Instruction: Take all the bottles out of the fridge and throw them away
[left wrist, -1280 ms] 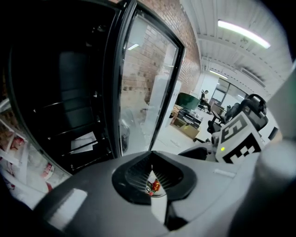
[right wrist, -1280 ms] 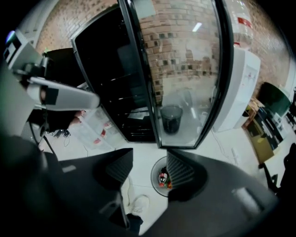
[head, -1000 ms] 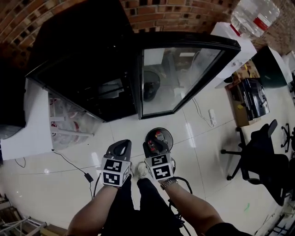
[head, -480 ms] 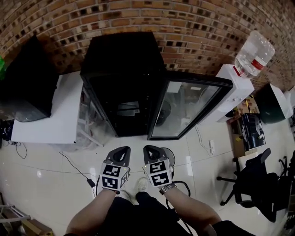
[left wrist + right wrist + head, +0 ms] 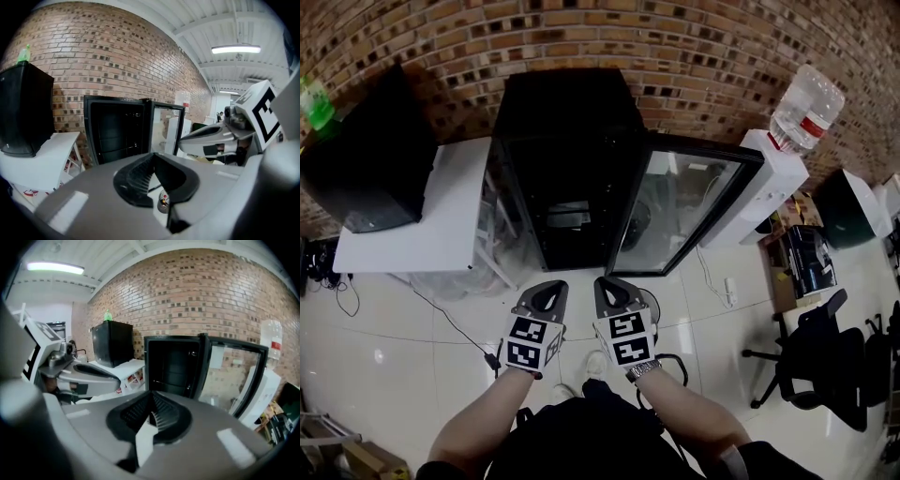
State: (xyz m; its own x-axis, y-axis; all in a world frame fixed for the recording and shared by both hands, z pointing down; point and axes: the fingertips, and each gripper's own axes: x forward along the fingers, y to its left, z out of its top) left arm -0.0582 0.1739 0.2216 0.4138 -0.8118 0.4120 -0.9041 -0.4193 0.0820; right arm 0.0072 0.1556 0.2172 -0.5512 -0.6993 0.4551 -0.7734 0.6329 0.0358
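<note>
Left gripper [image 5: 549, 286] and right gripper [image 5: 607, 283]: ribbed black fingers [image 5: 164, 416] clenched, empty. Boxy black fridge [image 5: 572, 159] stands against rough brick wall [image 5: 675, 47], glass door [image 5: 684, 211] open. Only the gripper views face its dark interior level. Green bottle [image 5: 316, 101] tops a black cabinet [image 5: 370, 159] on the white bench [image 5: 412, 234].

You had two grippers before you, a left gripper [image 5: 549, 292] and a right gripper [image 5: 612, 291], and one fridge [image 5: 567, 122] with one glass door [image 5: 675, 211]. Beside it you had one table [image 5: 412, 230] bearing one black box [image 5: 375, 169], with one green bottle [image 5: 316, 101] on top. You also had one dispenser [image 5: 769, 178], one jug [image 5: 806, 108] and one chair [image 5: 811, 361] in plain sight.
</note>
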